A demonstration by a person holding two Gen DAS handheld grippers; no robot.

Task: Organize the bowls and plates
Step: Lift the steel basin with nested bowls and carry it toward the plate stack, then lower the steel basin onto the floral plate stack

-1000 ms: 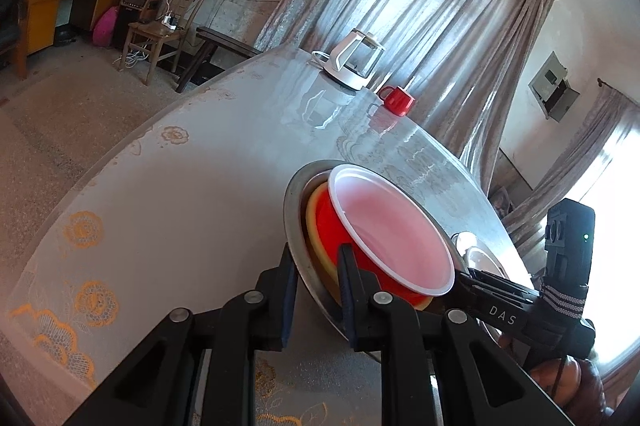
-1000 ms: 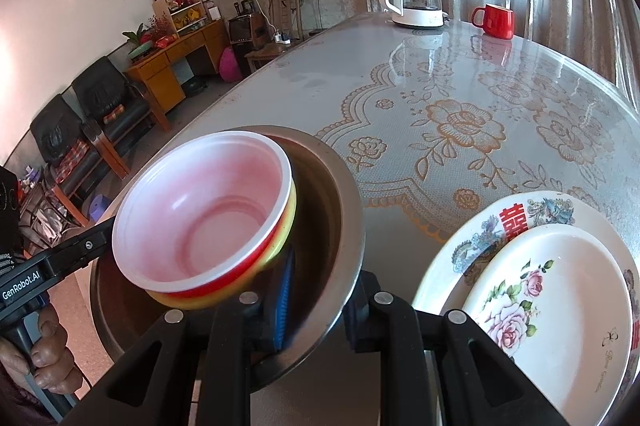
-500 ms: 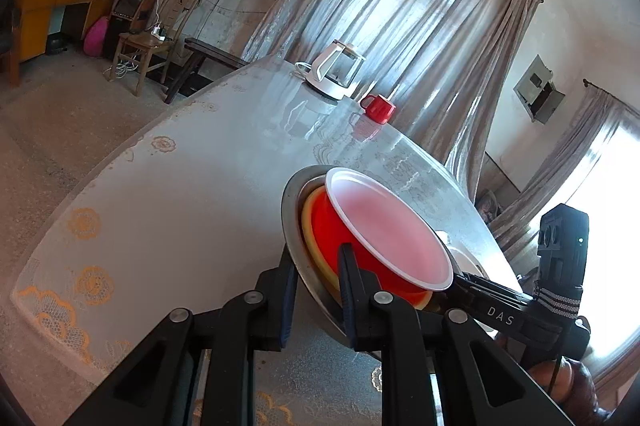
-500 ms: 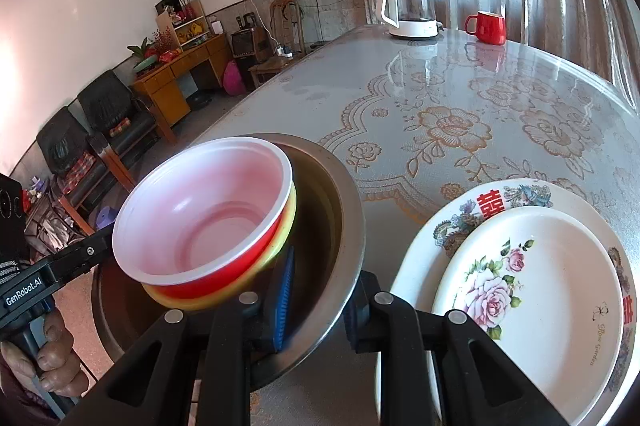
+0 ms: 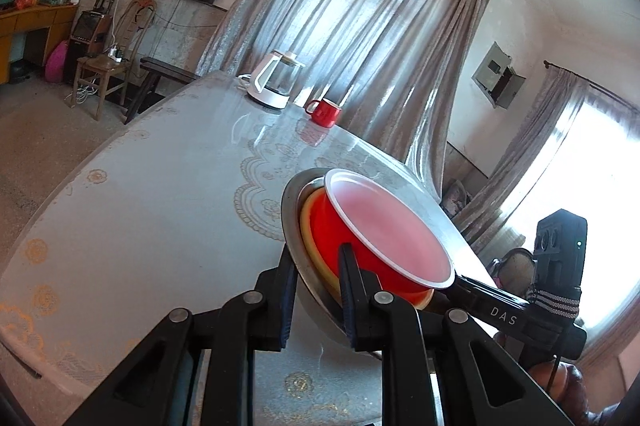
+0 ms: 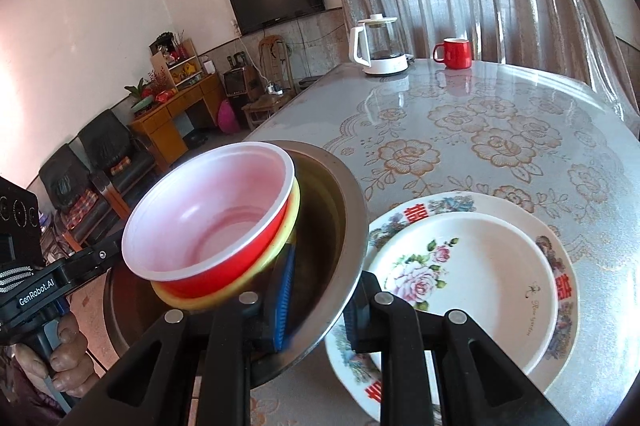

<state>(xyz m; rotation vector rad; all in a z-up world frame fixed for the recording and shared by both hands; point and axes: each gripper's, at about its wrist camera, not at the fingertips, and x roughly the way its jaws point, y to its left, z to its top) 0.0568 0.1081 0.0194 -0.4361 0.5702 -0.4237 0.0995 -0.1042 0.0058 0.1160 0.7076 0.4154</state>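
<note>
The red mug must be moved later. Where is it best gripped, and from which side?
Probably the handle, which sticks out sideways toward the white kettle. The red mug stands upright, so come in level from the kettle side and close on the loop; the round body would likely slip more.

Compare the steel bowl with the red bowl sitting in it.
The steel bowl is bare metal and wider; the red bowl is red outside, pale pink inside, and smaller. Both grippers clamp the steel bowl's rim; the red bowl only rests nested inside, on a yellow bowl. Both are round and tilted together.
</note>
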